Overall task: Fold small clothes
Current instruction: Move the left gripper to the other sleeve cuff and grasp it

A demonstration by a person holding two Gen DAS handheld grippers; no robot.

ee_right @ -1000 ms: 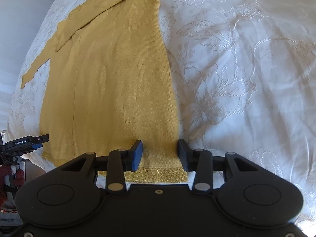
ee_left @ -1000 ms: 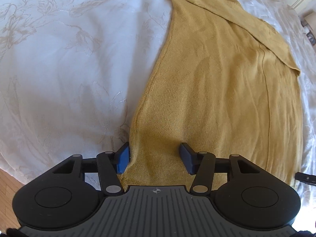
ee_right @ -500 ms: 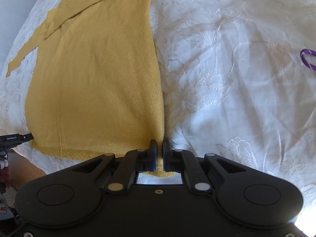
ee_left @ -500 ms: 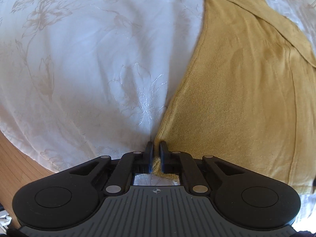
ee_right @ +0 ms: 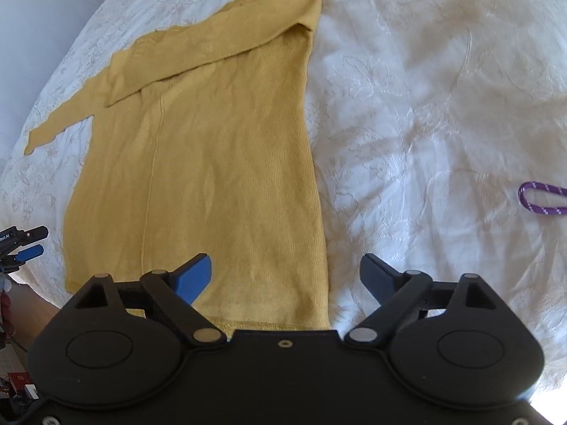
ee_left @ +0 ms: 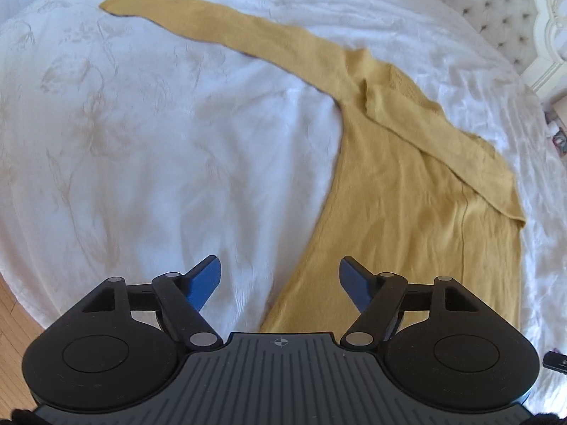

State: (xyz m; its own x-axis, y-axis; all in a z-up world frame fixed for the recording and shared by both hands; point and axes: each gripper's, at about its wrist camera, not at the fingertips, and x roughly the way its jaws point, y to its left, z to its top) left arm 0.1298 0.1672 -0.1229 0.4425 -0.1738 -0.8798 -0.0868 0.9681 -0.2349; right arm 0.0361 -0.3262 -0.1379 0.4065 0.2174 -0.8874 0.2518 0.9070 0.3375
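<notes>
A mustard yellow knit garment (ee_left: 407, 191) (ee_right: 212, 163) lies flat on the white bedspread (ee_left: 141, 148) (ee_right: 425, 106). One long sleeve (ee_left: 219, 24) stretches out to the far left in the left wrist view; the other sleeve (ee_right: 212, 49) is folded across the body. My left gripper (ee_left: 280, 279) hovers above the garment's left hem corner, jaws opening, nothing pressed between them. My right gripper (ee_right: 287, 276) hovers above the right hem corner, jaws opening wide, pads off the cloth.
A purple cord loop (ee_right: 538, 200) lies on the bedspread at the right. A tufted headboard (ee_left: 489, 3) stands at the far end. Wooden floor (ee_left: 14, 318) shows past the bed's near edge. The left gripper's blue fingertip (ee_right: 30, 250) shows at the right wrist view's left edge.
Both grippers closed on the hem corners half a second ago, then let go, opened and rose. The garment now lies flat with both hem corners free.
</notes>
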